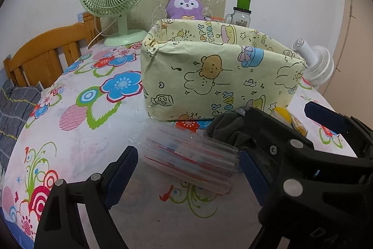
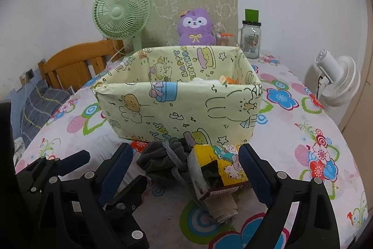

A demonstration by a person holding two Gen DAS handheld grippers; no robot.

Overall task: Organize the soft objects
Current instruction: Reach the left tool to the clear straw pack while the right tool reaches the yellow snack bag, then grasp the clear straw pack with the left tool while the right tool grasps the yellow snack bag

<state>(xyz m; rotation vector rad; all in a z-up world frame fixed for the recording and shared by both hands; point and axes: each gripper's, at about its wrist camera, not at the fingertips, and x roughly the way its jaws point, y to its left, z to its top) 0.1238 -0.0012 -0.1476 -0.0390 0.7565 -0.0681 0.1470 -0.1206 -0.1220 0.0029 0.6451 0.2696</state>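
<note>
A pale yellow-green cartoon-print box (image 1: 209,76) (image 2: 177,106) stands on the flowered table, with some soft items inside at its right end (image 2: 223,81). In the left wrist view my left gripper (image 1: 186,162) is open around a clear ribbed plastic packet (image 1: 191,158). In the right wrist view my right gripper (image 2: 186,167) is open around a yellow tissue pack (image 2: 216,169) and a dark grey drawstring pouch (image 2: 163,155) in front of the box. The pouch (image 1: 223,127) and the right gripper's fingers (image 1: 326,116) also show in the left wrist view.
A green fan (image 2: 121,13), a purple plush (image 2: 195,27) and a glass jar with a green lid (image 2: 250,39) stand behind the box. A white fan (image 2: 335,78) is at the right edge. A wooden bed frame (image 2: 77,64) lies left.
</note>
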